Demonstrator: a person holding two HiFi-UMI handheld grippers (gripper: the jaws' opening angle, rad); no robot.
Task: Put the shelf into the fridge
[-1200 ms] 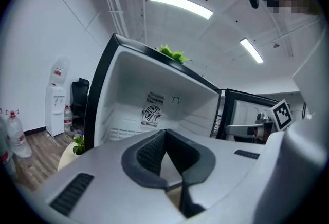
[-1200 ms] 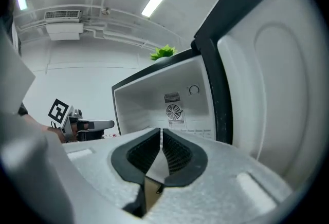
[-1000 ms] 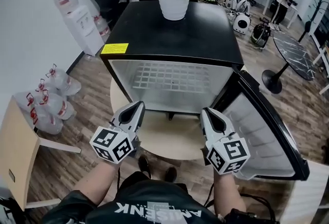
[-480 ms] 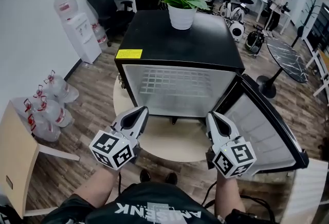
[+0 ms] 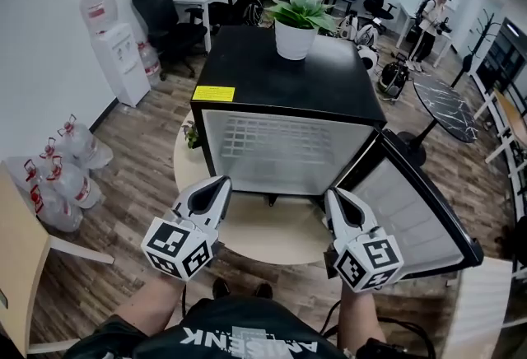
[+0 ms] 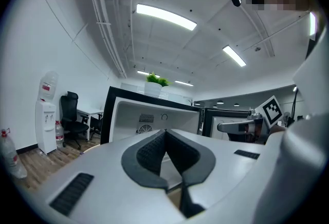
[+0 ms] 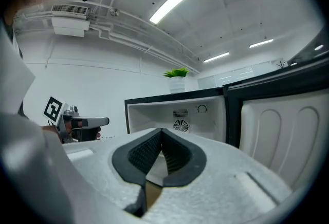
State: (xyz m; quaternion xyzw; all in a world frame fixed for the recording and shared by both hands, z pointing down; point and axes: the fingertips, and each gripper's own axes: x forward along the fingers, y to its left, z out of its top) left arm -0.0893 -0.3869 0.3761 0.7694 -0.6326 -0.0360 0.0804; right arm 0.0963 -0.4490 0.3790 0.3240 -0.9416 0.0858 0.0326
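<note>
The fridge (image 5: 272,73) is a small black one standing on a round table (image 5: 276,230). Its door (image 5: 412,205) is swung wide open on the fridge's right side, with the pale inner lining facing up. The wire shelf (image 5: 276,139) lies flat inside the fridge cavity, spanning it from side wall to side wall. No gripper touches it.

Both grippers are in front of the fridge opening, clear of it and pointing roughly level toward it. The left gripper (image 5: 221,183) is before the fridge's left front corner. Its 2 jaws are pressed together with nothing between the ribbed pads. The right gripper (image 5: 331,194) is before the fridge's hinge side, just beside the open door's inner edge. Its 2 jaws are likewise pressed together and empty.

A potted plant (image 5: 298,20) in a white pot stands on top of the fridge, toward its back edge. A water dispenser (image 5: 115,53) stands against the wall well to the left of the fridge.
</note>
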